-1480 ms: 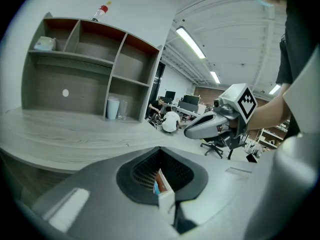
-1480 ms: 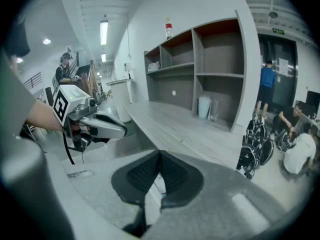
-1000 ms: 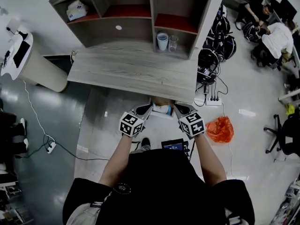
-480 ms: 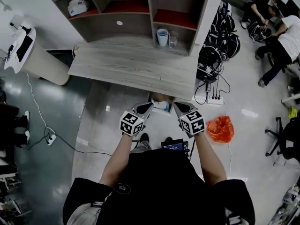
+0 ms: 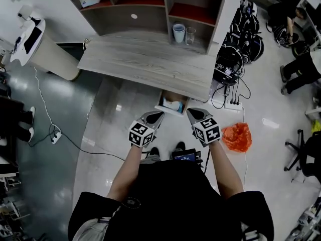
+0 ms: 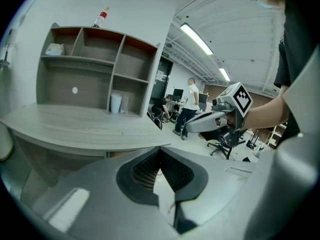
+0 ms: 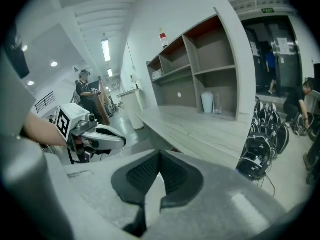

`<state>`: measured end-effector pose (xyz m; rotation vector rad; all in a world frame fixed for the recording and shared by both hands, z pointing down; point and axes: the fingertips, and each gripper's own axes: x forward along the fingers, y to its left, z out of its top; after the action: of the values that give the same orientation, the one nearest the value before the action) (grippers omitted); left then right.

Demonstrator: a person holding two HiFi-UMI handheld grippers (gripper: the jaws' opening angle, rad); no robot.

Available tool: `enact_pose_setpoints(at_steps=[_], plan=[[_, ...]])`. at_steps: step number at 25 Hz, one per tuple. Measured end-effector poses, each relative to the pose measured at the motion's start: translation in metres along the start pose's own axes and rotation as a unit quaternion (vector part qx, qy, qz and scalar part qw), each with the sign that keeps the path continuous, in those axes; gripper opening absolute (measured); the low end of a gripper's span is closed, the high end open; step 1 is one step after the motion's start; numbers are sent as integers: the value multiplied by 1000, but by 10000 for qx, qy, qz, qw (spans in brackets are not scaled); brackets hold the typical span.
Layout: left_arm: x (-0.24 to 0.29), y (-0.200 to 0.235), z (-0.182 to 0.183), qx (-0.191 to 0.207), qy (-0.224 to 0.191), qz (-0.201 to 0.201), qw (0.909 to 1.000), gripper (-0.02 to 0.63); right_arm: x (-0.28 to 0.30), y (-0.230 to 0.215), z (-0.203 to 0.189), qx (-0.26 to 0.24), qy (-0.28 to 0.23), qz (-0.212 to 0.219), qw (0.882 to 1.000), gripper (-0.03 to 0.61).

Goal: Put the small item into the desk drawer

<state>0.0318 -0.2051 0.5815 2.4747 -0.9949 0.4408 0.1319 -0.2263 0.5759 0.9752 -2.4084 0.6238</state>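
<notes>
Left tongs [image 5: 157, 115] and right tongs [image 5: 192, 113] are both clenched on nothing, side by side just short of the open drawer [image 5: 167, 110] under the bench [image 5: 145, 59]. Inside the drawer lies the small item [image 5: 173, 104], pale blue and white.

Desk [image 5: 145, 64]: pale grey wood grain.
Shelf boards [image 5: 193, 13], beyond both tools: dark red.
Cup [image 5: 178, 32]: pale blue.
Drawer [image 5: 163, 108], just ahead of the jaw tips: white rim, brown inside.
Small item [image 5: 173, 104] in the drawer: light blue.
Left gripper [image 5: 159, 114], right gripper [image 5: 190, 111]: silver-grey shells, black-and-white square markers.
Bag [image 5: 235, 137], right of right gripper: orange.
Floor [image 5: 110, 127]: glossy white.
</notes>
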Motion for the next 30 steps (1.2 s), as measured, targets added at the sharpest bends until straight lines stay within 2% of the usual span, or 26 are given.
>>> enact_pose_setpoints(at_steps=[3,10,18,30], plan=[[-8,0,-1,17,-36,-16,10000,1,-6,9,-9,60,24,-81,9999,2],[-34,-8,7,249,-233,-373,9987,0,-13,34,-11,266,-136,-451,9985,2],[-79,-6,-18,213,-242,-495,9983,0,-19,79,-13,427,-319,-802,9954,2],[-124,-16,-45,303,-326,-711,9965,0,-37,133,-41,500,-430,-1080,9920,2]])
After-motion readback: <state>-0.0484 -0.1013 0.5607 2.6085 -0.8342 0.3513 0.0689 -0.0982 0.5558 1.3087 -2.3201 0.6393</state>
